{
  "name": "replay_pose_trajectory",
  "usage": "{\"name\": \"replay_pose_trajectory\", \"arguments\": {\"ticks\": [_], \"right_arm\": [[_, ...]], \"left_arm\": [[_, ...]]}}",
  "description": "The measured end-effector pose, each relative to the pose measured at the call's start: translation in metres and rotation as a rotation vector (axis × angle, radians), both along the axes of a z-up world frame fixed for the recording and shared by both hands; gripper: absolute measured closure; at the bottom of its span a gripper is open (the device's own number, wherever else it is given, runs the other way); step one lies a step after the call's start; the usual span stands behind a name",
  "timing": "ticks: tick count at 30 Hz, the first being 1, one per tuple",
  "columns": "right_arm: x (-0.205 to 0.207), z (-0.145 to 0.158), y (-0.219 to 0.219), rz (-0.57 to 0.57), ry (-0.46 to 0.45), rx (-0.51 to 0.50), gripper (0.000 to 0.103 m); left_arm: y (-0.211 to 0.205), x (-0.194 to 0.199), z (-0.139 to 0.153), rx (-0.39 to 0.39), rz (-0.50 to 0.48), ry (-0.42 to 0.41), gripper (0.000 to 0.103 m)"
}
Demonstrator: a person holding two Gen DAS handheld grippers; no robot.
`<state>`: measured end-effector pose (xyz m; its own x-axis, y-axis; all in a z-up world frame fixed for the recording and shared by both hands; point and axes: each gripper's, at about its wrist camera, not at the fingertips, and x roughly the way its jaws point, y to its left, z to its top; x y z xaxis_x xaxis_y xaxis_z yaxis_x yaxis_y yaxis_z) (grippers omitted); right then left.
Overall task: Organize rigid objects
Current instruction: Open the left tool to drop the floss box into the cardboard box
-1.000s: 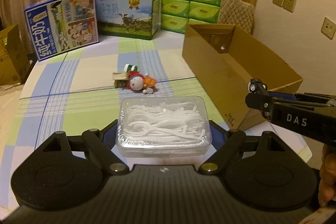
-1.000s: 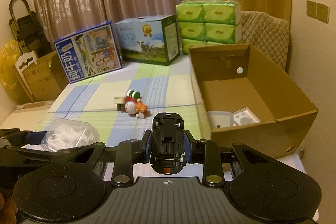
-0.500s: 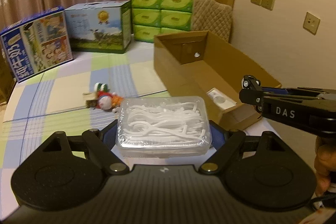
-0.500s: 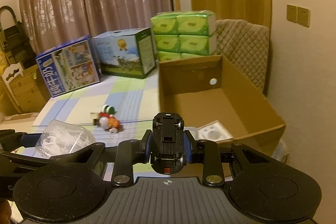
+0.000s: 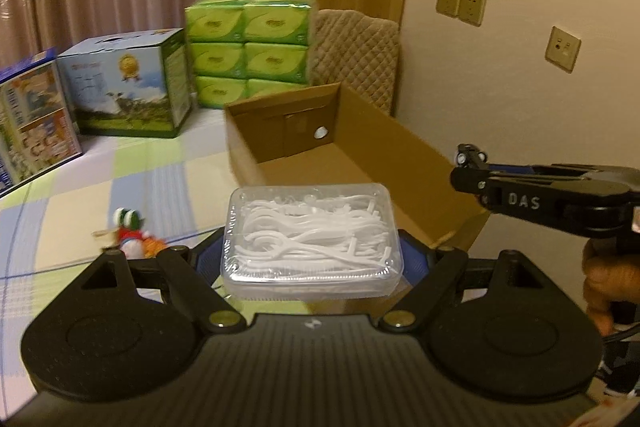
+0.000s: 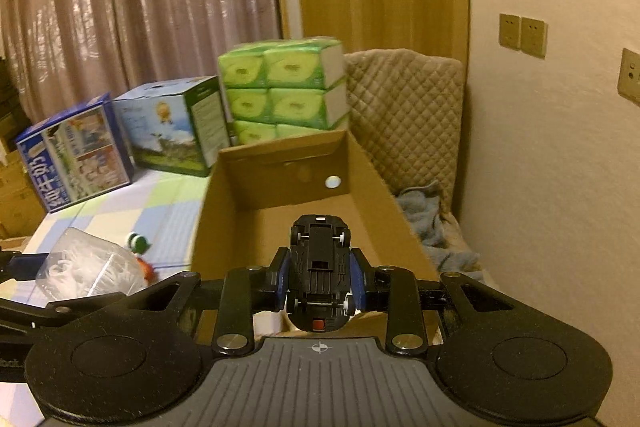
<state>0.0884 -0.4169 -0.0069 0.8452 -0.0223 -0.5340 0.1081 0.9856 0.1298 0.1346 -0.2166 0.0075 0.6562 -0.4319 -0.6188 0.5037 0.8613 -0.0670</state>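
- While the left gripper (image 5: 312, 255) clamps a clear floss box (image 5: 312, 235) at the carton's (image 5: 400, 147) near wall, the right gripper (image 6: 320, 283) pinches a toy car (image 6: 320, 267) above it.
- A figurine (image 5: 134, 239) lies on the bed (image 5: 80, 207) beside the carton.

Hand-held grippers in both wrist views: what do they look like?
Both are matte black plastic. Each hand-held gripper, left and right, has blue finger pads, brass-coloured pivot screws, two round discs and a ribbed grey body. White "DAS" lettering marks the right one's side.
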Motion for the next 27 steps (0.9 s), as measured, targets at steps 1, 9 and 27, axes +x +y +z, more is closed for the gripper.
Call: {"name": "replay_pose_trajectory", "arguments": {"ticks": [1, 9, 27], "right_arm": [[0.003, 0.0, -0.006, -0.004, 0.004, 0.007, 0.076], [0.022, -0.009, -0.034, -0.022, 0.029, 0.057, 0.076], [0.048, -0.024, -0.051, -0.048, 0.059, 0.075, 0.076]], "left_arm": [[-0.006, 0.003, 0.0, 0.0, -0.009, 0.001, 0.02], [-0.04, 0.024, -0.009, 0.013, -0.057, 0.005, 0.02], [-0.066, 0.061, -0.034, 0.036, -0.093, 0.061, 0.02]]}}
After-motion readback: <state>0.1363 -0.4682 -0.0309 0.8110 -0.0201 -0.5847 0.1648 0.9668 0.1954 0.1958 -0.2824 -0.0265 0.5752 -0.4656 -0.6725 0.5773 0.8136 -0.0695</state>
